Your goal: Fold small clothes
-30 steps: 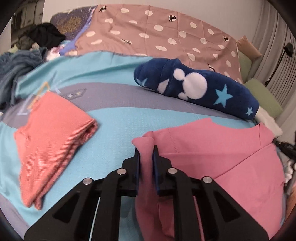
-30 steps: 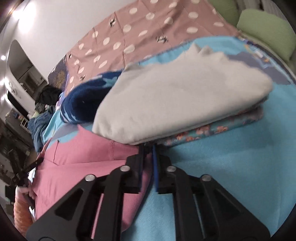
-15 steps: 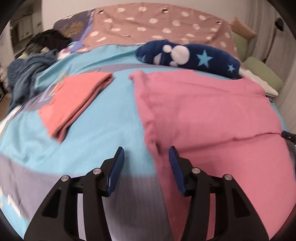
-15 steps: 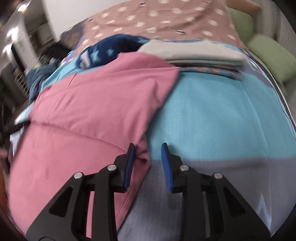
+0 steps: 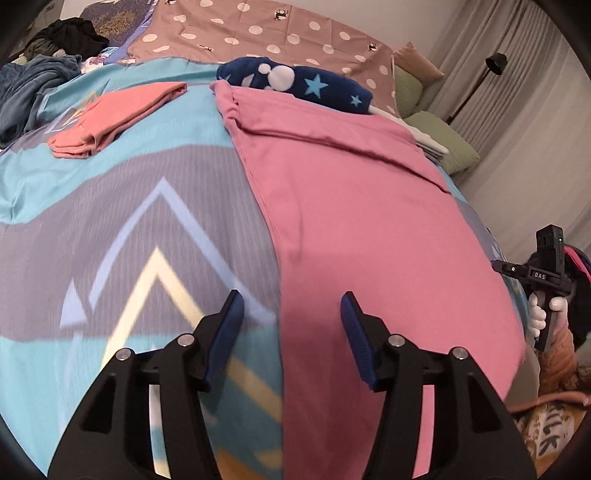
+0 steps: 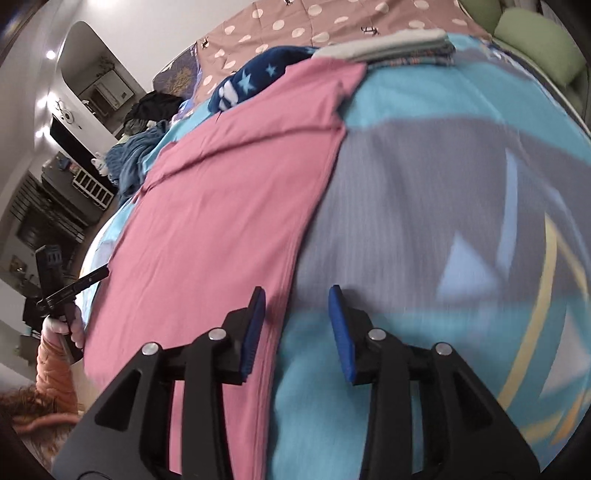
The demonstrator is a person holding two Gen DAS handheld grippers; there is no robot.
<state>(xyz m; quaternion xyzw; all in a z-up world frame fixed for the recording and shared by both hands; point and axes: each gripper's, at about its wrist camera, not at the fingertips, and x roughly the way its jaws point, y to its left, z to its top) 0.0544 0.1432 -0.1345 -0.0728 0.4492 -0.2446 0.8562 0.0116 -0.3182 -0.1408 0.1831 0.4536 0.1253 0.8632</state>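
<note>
Bedroom scene, work surface is a bed [image 5: 122, 206] with a teal-and-grey patterned cover, dotted brown quilt [image 5: 258, 29] at 12 o'clock, curtains and a floor lamp [image 5: 480, 77] toward 2 o'clock. Change since a second ago: both tools were pinching the far corners of the pink garment [image 5: 351, 206] up by the navy star blanket [image 5: 295, 79]; now both have let go and pulled back toward the near edge of the bed, and the garment lies spread flat, sleeves at 12 o'clock, hem toward 6. Left hand-held gripper [image 5: 291, 332] has its jaws spread and opening further, straddling the garment's left side edge above the cloth, not pinching it. Right hand-held gripper [image 6: 297, 325] is likewise opening, the garment's right side edge running between its jaws, no grip visible. My read: flattening step done, first real fold not yet started, next grab is probably at the hem or side edges. Already-folded items: coral piece [image 5: 118, 114] at 10 o'clock in the left view, grey-topped stack [image 6: 388, 46] at 1 o'clock in the right view. Unsorted dark-blue laundry pile [image 5: 33, 85] sits at 10 o'clock near the bed's far-left corner. Containers: none in view, no basket or bin, so nothing to report on contents.
</note>
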